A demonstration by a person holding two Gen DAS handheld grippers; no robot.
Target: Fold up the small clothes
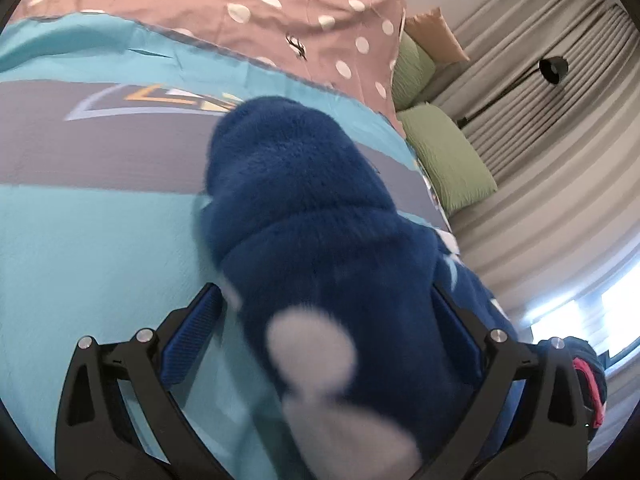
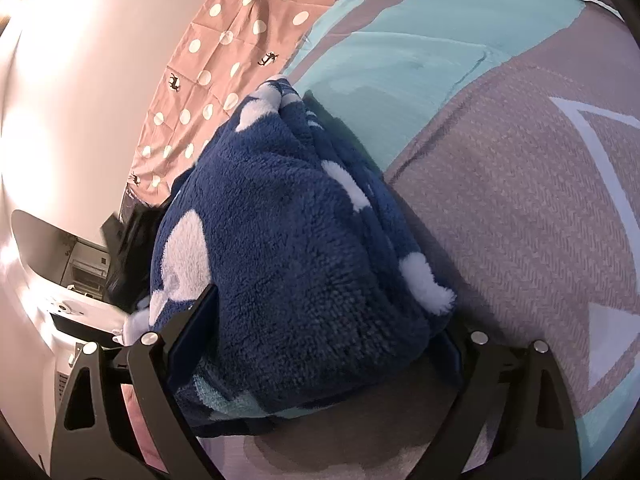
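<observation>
No brand, label or legible writing appears in either view; the only printed marks are a grey band with a white-and-yellow emblem on the teal and grey quilted bedcover [image 1: 80,240] and small black deer figures on the pink, white-dotted cotton sheet [image 1: 280,4].

The landmark is the navy blue fleece garment with white patches [image 2: 288,240], bunched in a rumpled heap on the bedcover. The pink sheet lies beyond the garment in both views.

Left wrist view only: two green pillows [image 1: 444,160] and a tan cushion [image 1: 436,32] lie beyond and to the right of the garment, with pleated beige curtains [image 1: 560,140] and a black lamp head [image 1: 554,68] behind them. This view is motion-blurred.

Right wrist view only: a white wall [image 2: 80,100] stands to the left of the garment, with a white appliance [image 2: 68,312] at its lower left. A dark object beside the garment's left edge cannot be identified.

Left gripper [image 1: 332,324]: jaws spread wide, one blue-padded finger [image 1: 192,340] on each side of the garment. Whether the pads press the fleece cannot be told.

Right gripper [image 2: 320,332]: jaws near full spread, straddling the garment's near end. The left finger [image 2: 188,336] lies against the fleece; the right finger is mostly hidden behind the pile. A grip cannot be confirmed.
</observation>
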